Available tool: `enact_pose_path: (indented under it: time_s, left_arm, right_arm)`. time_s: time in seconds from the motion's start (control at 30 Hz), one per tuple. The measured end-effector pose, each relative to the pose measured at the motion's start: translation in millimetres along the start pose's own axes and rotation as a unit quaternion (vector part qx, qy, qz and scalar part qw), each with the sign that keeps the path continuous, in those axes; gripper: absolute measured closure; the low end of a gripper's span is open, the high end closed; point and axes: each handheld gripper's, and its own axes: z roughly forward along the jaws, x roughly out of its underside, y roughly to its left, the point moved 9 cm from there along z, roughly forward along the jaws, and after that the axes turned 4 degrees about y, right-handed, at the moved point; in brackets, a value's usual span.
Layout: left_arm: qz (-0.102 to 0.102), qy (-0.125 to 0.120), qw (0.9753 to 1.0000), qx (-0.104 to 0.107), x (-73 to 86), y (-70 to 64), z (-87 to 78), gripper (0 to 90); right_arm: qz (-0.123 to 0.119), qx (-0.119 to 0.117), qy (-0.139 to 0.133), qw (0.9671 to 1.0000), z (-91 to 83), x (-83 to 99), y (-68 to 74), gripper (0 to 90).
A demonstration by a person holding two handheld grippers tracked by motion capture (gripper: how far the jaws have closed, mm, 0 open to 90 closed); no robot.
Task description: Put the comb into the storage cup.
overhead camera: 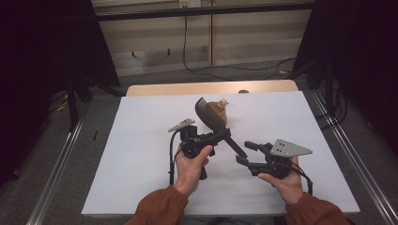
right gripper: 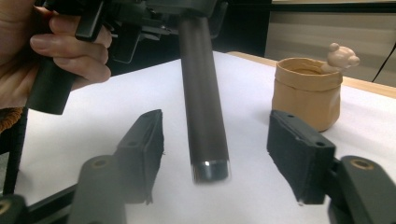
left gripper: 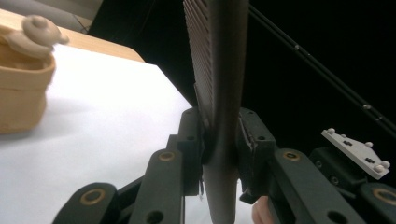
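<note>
The room to the left and right of the table is lying in deep shadow, so little can be made out there beyond dark stands, while a cable is running down the pale far wall. The white sheet is covering most of the wooden table, with a strip of bare wood showing along the far edge. Left of centre, the left gripper is pinching a dark spatula at the neck where blade meets handle; in the left gripper view its jaws are pressing on both sides of the ribbed blade, whose top is running out of the picture. The spatula's long axis is slanting from far left to near right, blade up and away, handle end pointing down toward the right gripper. Just behind the blade, a tan bag-shaped cup with a small bear figure on its rim is standing, partly hidden by the blade. The right gripper's jaws are standing spread wide, and in the right gripper view the handle tip is hanging between them, touching neither.
</note>
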Motion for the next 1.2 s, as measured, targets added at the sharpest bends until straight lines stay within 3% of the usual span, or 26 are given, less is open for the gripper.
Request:
enact_pose_path:
  time_s: [0.17,0.33,0.57,0.73,0.93,1.2]
  left_arm:
    - [0.011,0.0,0.9999,-0.01,-2.3,2.1,-2.6,73.3]
    - [0.049,0.003,0.9982,-0.034,-4.2,4.6,-5.0,73.3]
    - [0.065,0.003,0.997,-0.043,-6.1,5.0,-6.6,73.4]
    - [0.089,0.009,0.9943,-0.058,-6.8,6.9,-9.3,73.4]
    - [0.131,0.02,0.9886,-0.071,-8.3,4.3,-13.7,73.4]
    - [0.149,0.021,0.9848,-0.085,-11.7,8.4,-19.0,73.4]
  right_arm:
    - [0.009,0.016,-0.006,0.9998,-2.4,-1.8,-4.0,21.9]
    - [0.025,0.036,-0.002,0.999,-4.0,-0.5,-10.0,11.5]
    - [0.025,0.055,0.0,0.9982,-6.0,-0.2,-14.5,6.8]
    - [0.013,0.081,-0.008,0.9966,-10.0,-2.9,-18.7,5.7]
    - [0.017,0.101,-0.019,0.9946,-17.5,-5.3,-24.2,4.0]
    - [0.015,0.109,-0.023,0.9937,-29.8,-3.5,-22.7,2.1]
